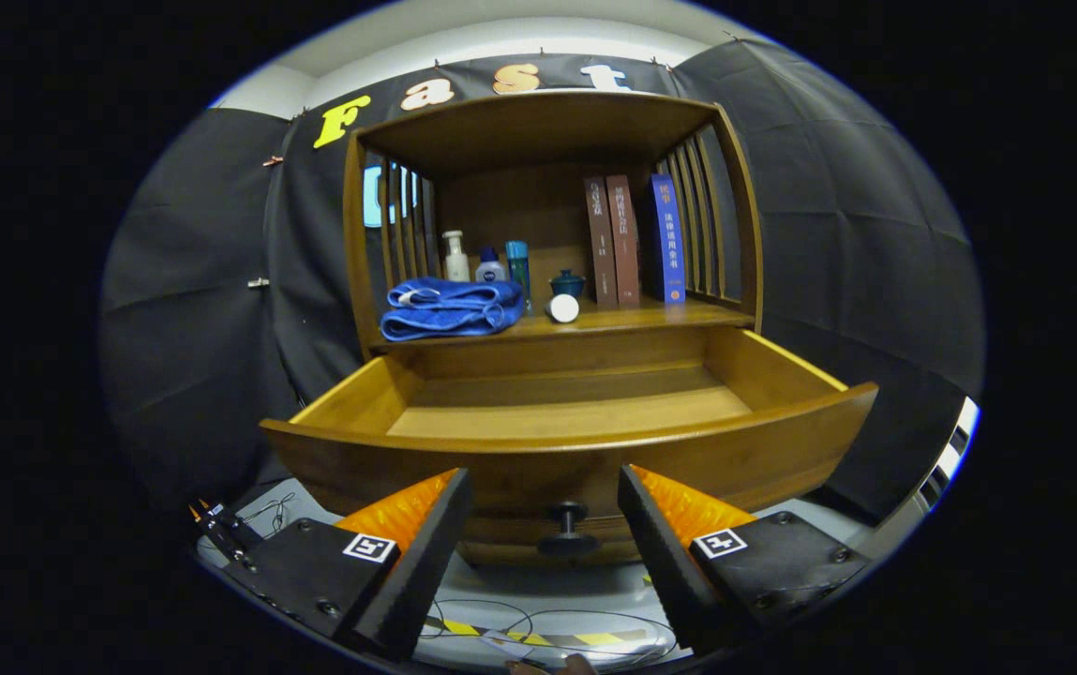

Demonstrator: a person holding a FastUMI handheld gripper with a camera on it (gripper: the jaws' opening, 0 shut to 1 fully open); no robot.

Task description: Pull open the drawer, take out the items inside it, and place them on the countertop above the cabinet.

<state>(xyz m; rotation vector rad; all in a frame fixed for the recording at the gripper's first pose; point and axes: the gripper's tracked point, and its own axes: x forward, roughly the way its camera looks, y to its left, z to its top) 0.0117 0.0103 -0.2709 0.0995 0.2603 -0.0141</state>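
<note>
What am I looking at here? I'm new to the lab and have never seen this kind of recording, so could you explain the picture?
The camera rides on hand-held tongs that a person carries; there is no robot arm. The two wedge shapes at the bottom are its fingers, spread apart and holding nothing.

Just ahead of them is a wooden cabinet with its drawer pulled out. The knob sits between the fingers, untouched. What shows of the drawer's inside looks empty.

On the countertop above the drawer lie a folded blue towel, three bottles behind it, a small lidded pot, a small white round thing and three upright books.

The round, bent look comes from the fisheye lens.
</note>
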